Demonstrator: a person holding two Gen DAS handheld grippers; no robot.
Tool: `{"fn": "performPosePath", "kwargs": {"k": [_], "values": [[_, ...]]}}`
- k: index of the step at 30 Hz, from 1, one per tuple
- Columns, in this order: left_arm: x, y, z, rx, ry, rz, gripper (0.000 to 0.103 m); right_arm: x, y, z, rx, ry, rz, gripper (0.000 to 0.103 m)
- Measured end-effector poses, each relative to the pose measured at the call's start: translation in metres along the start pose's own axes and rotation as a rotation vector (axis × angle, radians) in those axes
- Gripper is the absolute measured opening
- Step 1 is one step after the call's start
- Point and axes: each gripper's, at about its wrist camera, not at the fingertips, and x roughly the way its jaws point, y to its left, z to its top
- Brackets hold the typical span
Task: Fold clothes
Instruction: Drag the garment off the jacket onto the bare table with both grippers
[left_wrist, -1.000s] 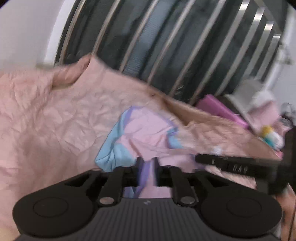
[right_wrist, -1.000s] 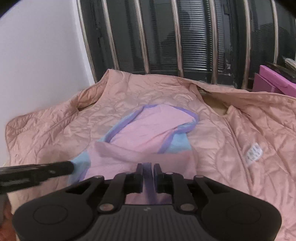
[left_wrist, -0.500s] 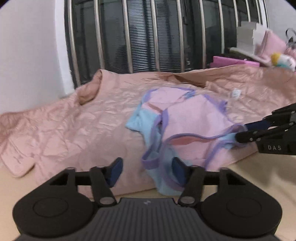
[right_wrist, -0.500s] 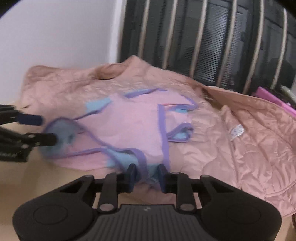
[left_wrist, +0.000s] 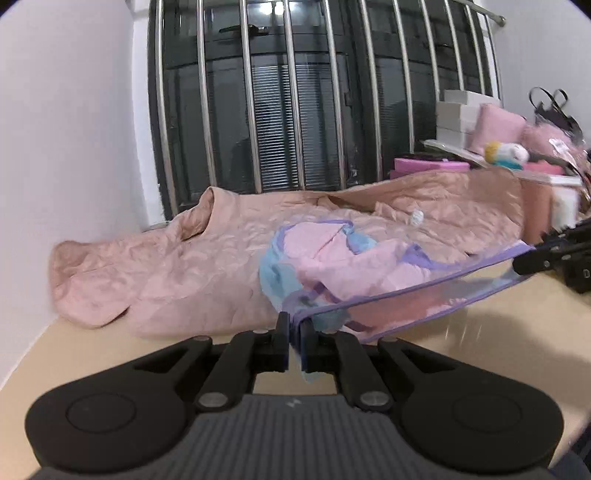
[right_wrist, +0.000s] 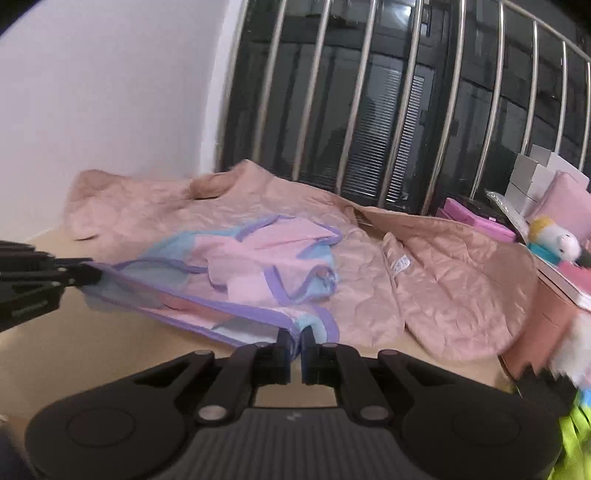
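Left wrist view: one left gripper (left_wrist: 294, 334) at lower centre, jaws closed on the purple-trimmed hem of one pink-and-blue garment (left_wrist: 354, 258); hem stretched taut toward the right edge, where one right gripper (left_wrist: 532, 260) pinches its far end, body cut off by the frame. Garment spread at centre, partly over one peach quilted jacket (left_wrist: 177, 266) and partly hanging above one beige tabletop (left_wrist: 498, 332). One barred window (left_wrist: 295, 110) across the upper frame, bars blurred at the edges. Upper right: pink boxes (left_wrist: 428, 164), one stack of white boxes (left_wrist: 460, 114), one pink cushion (left_wrist: 498, 125), one plush toy (left_wrist: 508, 153); further clutter at the far right too blurred to identify. Right wrist view: right gripper (right_wrist: 295, 341) at lower centre, jaws closed on a corner of the garment (right_wrist: 273, 254) near its purple binding; left gripper (right_wrist: 79, 275) at the left edge, clamped on the opposite end of the hem, mostly cut off. Jacket (right_wrist: 443, 280) under and beyond the garment, one white label (right_wrist: 400, 263) visible, print illegible. Tabletop (right_wrist: 92, 347) bare in the lower left. Window (right_wrist: 369, 110) above; plush toy (right_wrist: 554, 240) and cushion (right_wrist: 569, 203) at right; one lime-green object (right_wrist: 576, 432) at lower right, smeared and cropped, not identifiable.
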Motion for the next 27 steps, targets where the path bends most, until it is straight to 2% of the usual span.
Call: {"fn": "performPosePath", "kwargs": {"k": [4, 6, 8, 9, 11, 13, 15, 20, 22, 25, 27], "values": [[-0.024, 0.001, -0.029, -0.029, 0.054, 0.013, 0.005, -0.029, 0.013, -0.030, 0.008, 0.034, 0.012, 0.005], [-0.023, 0.007, -0.045, -0.065, 0.086, 0.014, 0.007, -0.044, 0.019, -0.045, 0.011, 0.051, 0.018, 0.010], [-0.026, 0.011, -0.056, -0.093, 0.082, 0.023, 0.021, -0.052, 0.027, -0.058, 0.000, 0.058, 0.012, 0.026], [-0.027, 0.011, -0.060, -0.087, 0.082, 0.033, 0.033, -0.051, 0.031, -0.063, -0.015, 0.055, 0.000, 0.030], [-0.031, 0.012, -0.066, -0.055, 0.073, 0.036, 0.036, -0.052, 0.038, -0.071, -0.045, 0.043, -0.020, 0.030], [-0.034, 0.011, -0.068, -0.031, 0.069, 0.035, 0.045, -0.055, 0.042, -0.076, -0.060, 0.026, -0.037, 0.031], [-0.035, 0.006, -0.069, -0.008, 0.062, 0.038, 0.050, -0.056, 0.042, -0.077, -0.056, 0.015, -0.058, 0.034], [-0.036, -0.007, -0.069, 0.054, 0.031, 0.045, 0.047, -0.055, 0.047, -0.079, -0.055, -0.010, -0.114, 0.035], [-0.032, -0.006, -0.069, 0.039, 0.044, 0.055, 0.011, -0.056, 0.054, -0.082, -0.084, -0.024, -0.146, 0.034], [-0.030, 0.004, -0.071, -0.048, 0.071, 0.039, 0.007, -0.057, 0.061, -0.085, -0.110, -0.032, -0.176, 0.033], [-0.037, 0.006, -0.072, -0.067, 0.052, 0.031, 0.007, -0.062, 0.062, -0.085, -0.109, -0.047, -0.167, 0.020]]}}
